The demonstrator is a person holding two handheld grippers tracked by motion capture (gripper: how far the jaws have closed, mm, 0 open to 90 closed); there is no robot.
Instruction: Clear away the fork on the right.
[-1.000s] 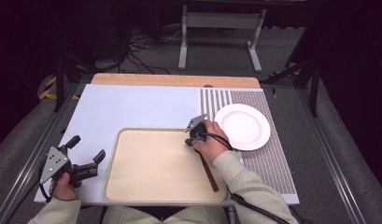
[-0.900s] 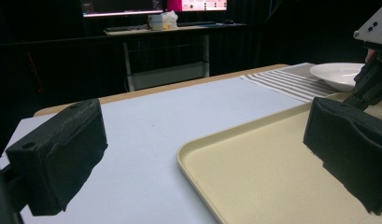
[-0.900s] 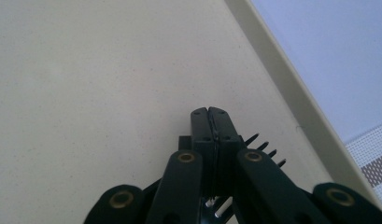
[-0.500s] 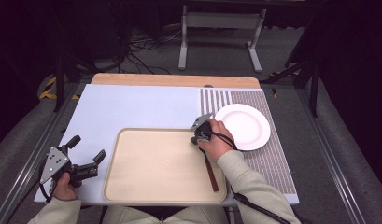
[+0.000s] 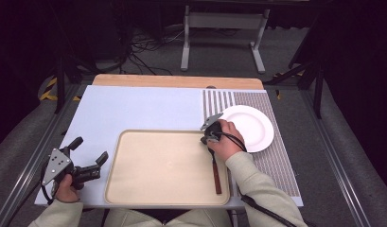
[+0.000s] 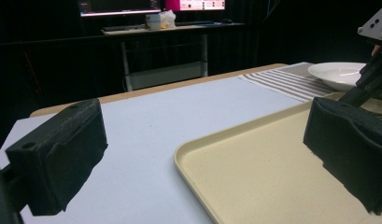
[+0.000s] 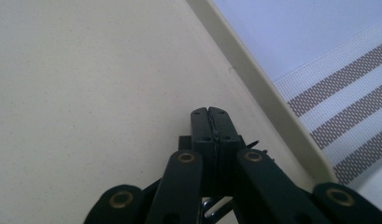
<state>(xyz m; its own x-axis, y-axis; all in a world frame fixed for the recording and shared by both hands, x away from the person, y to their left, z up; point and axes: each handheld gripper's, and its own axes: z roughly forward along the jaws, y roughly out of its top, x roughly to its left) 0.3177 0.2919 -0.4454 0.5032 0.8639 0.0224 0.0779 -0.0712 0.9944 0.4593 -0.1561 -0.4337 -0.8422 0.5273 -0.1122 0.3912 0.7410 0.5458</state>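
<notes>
Beige tray (image 5: 148,189), white plate (image 5: 257,130), striped mat (image 5: 271,161)

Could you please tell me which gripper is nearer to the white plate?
The right gripper, just off the white plate's left rim; the left gripper sits beyond the tray.

In the high view the right hand (image 5: 224,142) covers the top end of the utensil (image 5: 215,172), so what kind of head it has cannot be told. In the right tool view the right tool (image 7: 210,116) hides most of that utensil; small metal tips peek out beside the pressed-together jaws. In the left tool view the plate (image 6: 340,74) is cut off by the right edge.
</notes>
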